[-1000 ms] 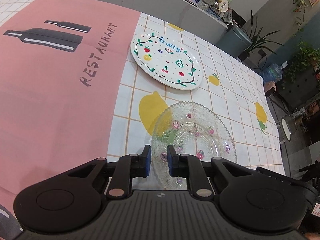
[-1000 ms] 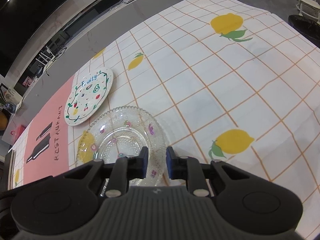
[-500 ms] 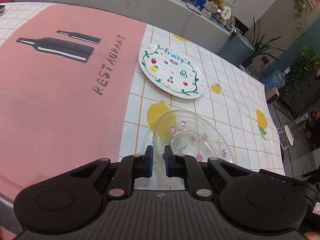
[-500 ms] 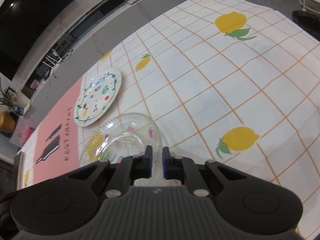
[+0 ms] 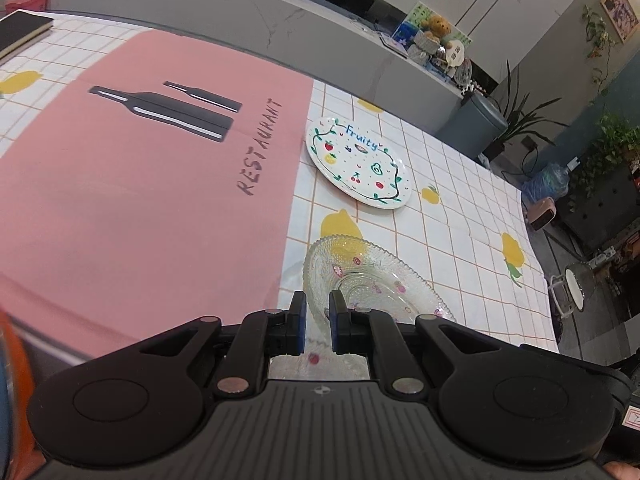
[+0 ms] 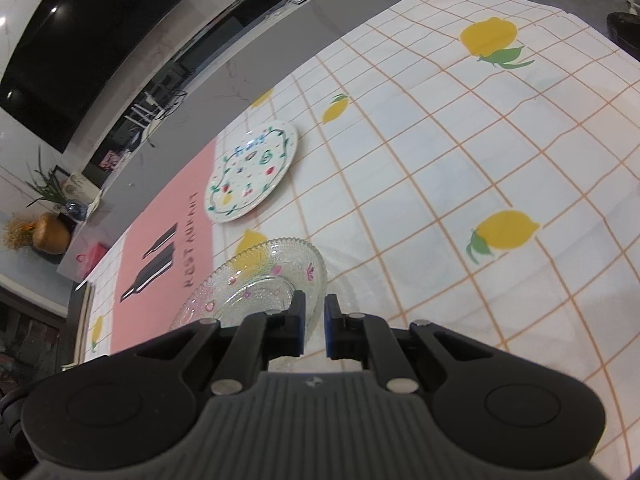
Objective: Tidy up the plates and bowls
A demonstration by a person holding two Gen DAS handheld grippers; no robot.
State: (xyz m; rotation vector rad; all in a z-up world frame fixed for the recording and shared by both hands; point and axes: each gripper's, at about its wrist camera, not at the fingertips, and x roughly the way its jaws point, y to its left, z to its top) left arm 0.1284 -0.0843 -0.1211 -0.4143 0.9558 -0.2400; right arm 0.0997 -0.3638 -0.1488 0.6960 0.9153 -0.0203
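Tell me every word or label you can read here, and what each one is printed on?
"RESTAURANT": dark letters on the pink mat, beside two bottle silhouettes.
"Fruity": blue lettering on the white painted plate.
Framed picture on the wall and the clutter on the counter: any print is too small to read.
The glass plate carries only small fruit pictures, no words.

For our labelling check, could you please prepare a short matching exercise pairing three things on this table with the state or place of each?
Things:
1. glass plate
2. Fruity plate
3. pink mat

States:
A. lying flat on the lemon tablecloth, untouched
B. gripped at its rim by the left claw and the right claw
C. printed with dark bottles and the word RESTAURANT

Pairs: 1-B, 2-A, 3-C
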